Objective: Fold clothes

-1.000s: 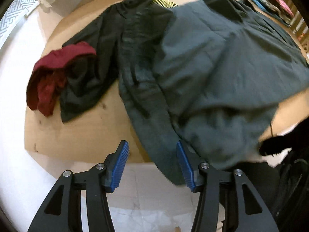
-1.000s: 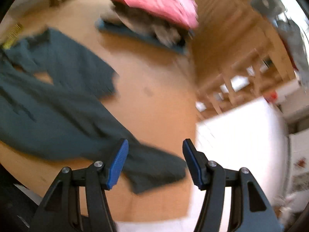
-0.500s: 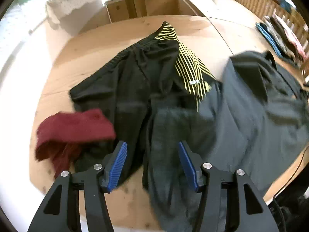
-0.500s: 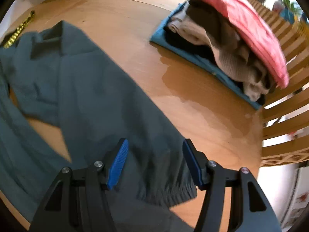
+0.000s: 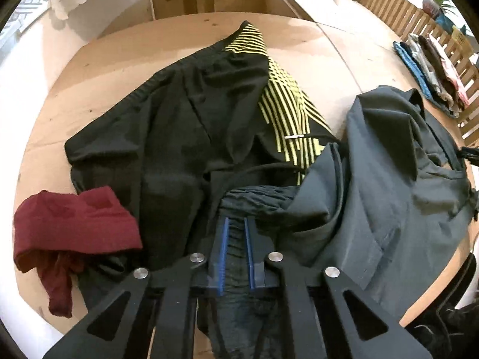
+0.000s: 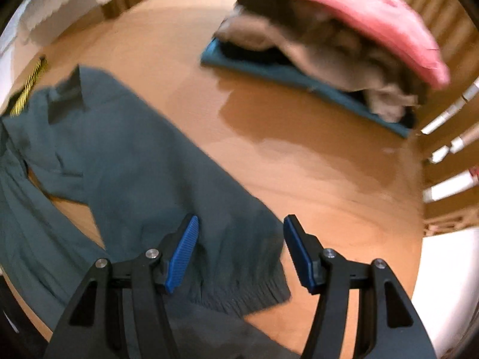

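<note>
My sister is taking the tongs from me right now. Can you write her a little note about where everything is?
Left tongs: shut on a bunched end of the grey-green trousers.
Right tongs: open, over the cuff of the other trouser leg, not gripping.
The trousers lie rumpled across the round wooden table, partly over the black striped garment. A red garment is also unfolded.
Done: folded pile at the far edge.
Left: everything else.

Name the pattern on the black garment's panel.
Thin yellow stripes on the black garment, clearest in the left wrist view.
</note>
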A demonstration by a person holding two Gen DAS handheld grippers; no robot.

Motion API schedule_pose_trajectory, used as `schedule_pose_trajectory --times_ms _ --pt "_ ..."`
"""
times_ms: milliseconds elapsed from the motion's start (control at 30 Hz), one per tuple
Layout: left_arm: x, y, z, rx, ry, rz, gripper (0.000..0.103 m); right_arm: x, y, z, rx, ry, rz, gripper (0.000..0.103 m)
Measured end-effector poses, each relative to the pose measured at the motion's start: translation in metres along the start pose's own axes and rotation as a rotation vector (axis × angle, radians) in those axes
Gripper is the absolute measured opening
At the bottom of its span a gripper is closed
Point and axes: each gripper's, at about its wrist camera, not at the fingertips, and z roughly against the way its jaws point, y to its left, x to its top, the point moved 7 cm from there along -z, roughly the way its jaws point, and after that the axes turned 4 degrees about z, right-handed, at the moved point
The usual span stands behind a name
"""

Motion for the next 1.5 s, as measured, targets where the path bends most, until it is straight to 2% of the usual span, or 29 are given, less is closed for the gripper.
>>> schedule_pose_trajectory --times_ms 100,300,433,467,567,1000,1033,1400,1433,1500 --pt "0.000 0.000 0.000 0.009 0.004 -0.007 0.010 -0.003 0.034 0.015 0.047 -0.032 0.089 0.058" --pt "-0.002 0.000 0.001 0.005 -0.003 0.002 0.009 0.002 0.087 -0.019 0.004 0.049 0.255 0.058" --pt "-0.006 -0.001 0.003 0.014 0.001 -0.014 0.010 0.003 0.093 -0.030 0.064 0.075 0.240 0.057" --pt "-0.006 0.000 0.003 0.017 0.002 -0.016 0.010 0.003 0.094 -0.031 0.084 0.079 0.232 0.048" --pt "-0.007 0.001 0.003 0.021 0.001 -0.016 0.011 0.004 0.081 -0.015 0.114 0.040 0.181 0.003" --pt "-0.003 0.002 0.005 0.034 -0.011 -0.016 0.013 0.016 -0.004 0.083 0.191 -0.203 -0.075 0.003" --pt "-0.002 0.002 0.006 0.035 -0.016 -0.017 0.013 0.022 -0.012 0.088 0.170 -0.214 -0.080 0.003" --pt "-0.008 -0.024 0.017 0.003 -0.036 -0.086 0.013 -0.015 -0.124 0.069 -0.405 -0.034 -0.094 0.003" --pt "-0.010 -0.026 0.020 -0.002 -0.042 -0.095 0.015 -0.018 -0.134 0.069 -0.457 -0.017 -0.095 0.003" --pt "-0.012 -0.028 0.028 -0.009 -0.059 -0.114 0.030 -0.024 -0.150 0.068 -0.543 0.014 -0.095 0.003"
